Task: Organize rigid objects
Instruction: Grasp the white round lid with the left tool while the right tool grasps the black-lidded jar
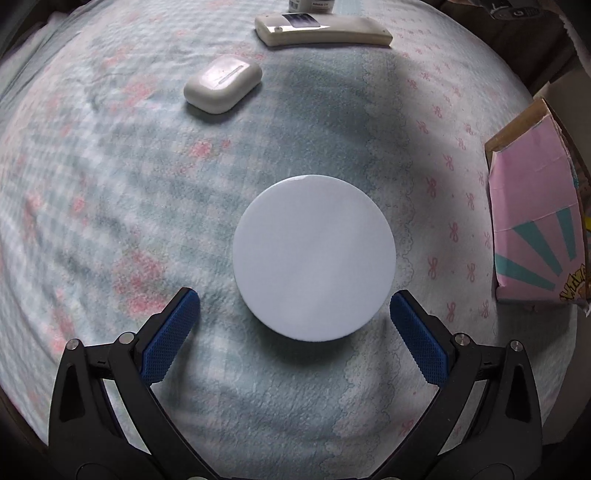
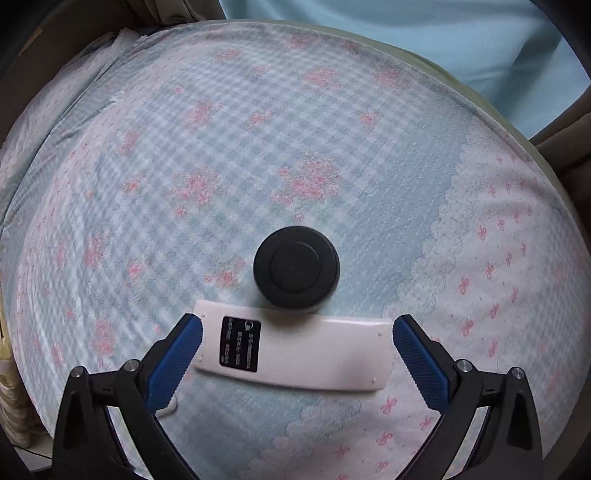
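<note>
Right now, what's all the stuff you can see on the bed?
Disc: 1, white, round, between the open left fingers.
Case: 1, white, rounded, beyond the disc, to the left.
Remote: 1, cream, at the far edge, behind the case.
Bottle: 1, white, only its base shows, behind the remote.
Box: 1, pink with teal stripes, at the right edge.
Puck: 1, black, round, mid-bed.
Plate: 1, white with a black label, nearer than the puck, between the open right fingers.
Bedspread: 1, blue check with pink flowers.
Left gripper: 1, black, blue pads, open.
Right gripper: 1, black, blue pads, open.
</note>
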A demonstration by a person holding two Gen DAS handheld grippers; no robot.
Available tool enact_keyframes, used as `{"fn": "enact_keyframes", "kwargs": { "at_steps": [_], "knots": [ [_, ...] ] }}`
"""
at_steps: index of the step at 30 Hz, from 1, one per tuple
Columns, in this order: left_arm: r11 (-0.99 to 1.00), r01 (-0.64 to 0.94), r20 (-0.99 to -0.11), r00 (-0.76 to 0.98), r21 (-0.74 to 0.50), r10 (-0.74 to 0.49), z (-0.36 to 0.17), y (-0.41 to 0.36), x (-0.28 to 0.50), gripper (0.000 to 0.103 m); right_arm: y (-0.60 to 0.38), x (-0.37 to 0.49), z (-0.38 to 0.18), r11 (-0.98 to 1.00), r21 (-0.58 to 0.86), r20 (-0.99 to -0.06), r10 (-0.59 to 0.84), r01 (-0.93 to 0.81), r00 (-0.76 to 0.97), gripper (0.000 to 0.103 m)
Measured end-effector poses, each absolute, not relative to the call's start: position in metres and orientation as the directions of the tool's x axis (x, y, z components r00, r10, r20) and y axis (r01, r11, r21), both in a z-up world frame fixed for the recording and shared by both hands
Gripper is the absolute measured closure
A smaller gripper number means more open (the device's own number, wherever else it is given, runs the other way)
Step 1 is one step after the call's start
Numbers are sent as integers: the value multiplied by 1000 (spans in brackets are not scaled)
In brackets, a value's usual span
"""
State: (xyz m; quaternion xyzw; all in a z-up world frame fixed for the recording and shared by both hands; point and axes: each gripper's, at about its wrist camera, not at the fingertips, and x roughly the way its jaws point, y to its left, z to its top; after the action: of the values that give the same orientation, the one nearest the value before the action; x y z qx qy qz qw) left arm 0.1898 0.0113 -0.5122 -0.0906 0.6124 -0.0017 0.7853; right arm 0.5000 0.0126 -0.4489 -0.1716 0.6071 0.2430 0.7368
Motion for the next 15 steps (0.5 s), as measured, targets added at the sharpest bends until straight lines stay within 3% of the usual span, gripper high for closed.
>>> {"fn": "enact_keyframes", "kwargs": {
  "at_steps": [3,11,13,15],
  "knots": [
    [985,-108,-960,259,-137,-105,-514,10,195,2,21,517,-463,840,49,-983,136,-541,121,5],
    [988,-84,-948,303,-127,-97,-506,3,206,25,30,527,-479,864,36,-983,122,-501,139,6],
    [992,-60,-947,309,-113,-90,-505,-1,209,32,31,526,-482,862,35,-984,118,-506,133,24],
    [993,-50,-946,312,-104,-83,-505,-4,214,32,32,526,-486,861,33,-986,111,-508,123,29]
  ]
}}
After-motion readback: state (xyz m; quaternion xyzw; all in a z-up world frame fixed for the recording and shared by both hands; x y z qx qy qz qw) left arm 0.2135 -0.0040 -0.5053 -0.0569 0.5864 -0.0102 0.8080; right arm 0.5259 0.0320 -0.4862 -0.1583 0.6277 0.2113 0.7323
